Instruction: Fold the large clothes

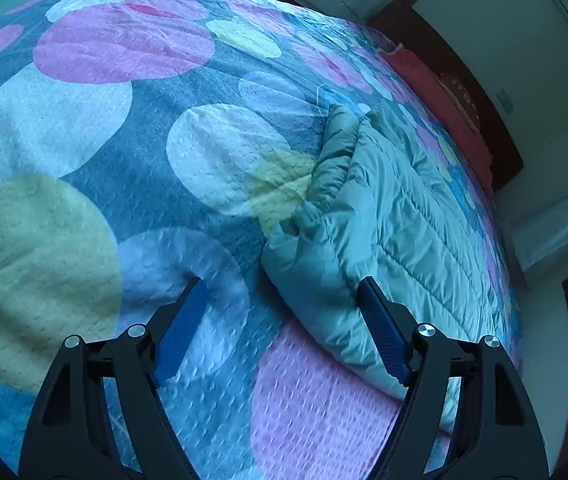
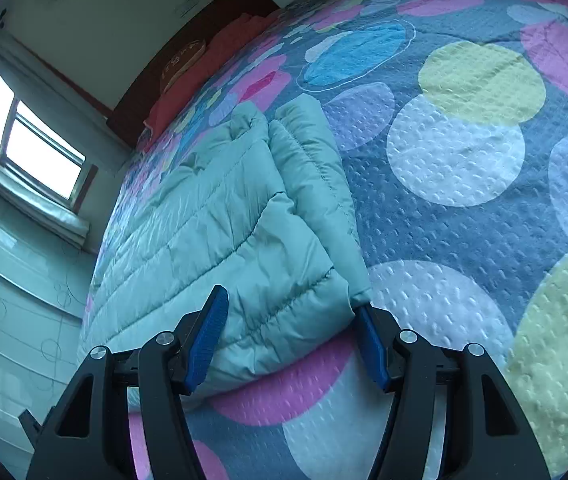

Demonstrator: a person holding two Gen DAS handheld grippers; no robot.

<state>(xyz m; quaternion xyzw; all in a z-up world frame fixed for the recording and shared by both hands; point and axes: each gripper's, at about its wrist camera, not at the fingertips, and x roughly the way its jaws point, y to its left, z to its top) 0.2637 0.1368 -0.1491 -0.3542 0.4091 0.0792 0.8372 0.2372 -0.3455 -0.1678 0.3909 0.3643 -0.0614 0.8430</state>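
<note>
A pale teal quilted puffer jacket (image 1: 395, 216) lies folded on the bed, a sleeve folded along its left side; it also shows in the right wrist view (image 2: 220, 224). My left gripper (image 1: 284, 288) is open and empty, just short of the jacket's near corner, its right finger against the jacket's edge. My right gripper (image 2: 291, 304) is open, its jaws standing either side of the jacket's near edge without closing on it.
The bed carries a blue quilt with large pink, white and yellow circles (image 1: 84, 128). A red pillow (image 1: 455, 120) and a dark wooden headboard (image 1: 479, 92) lie beyond the jacket. A window (image 2: 32, 140) is at the bed's side.
</note>
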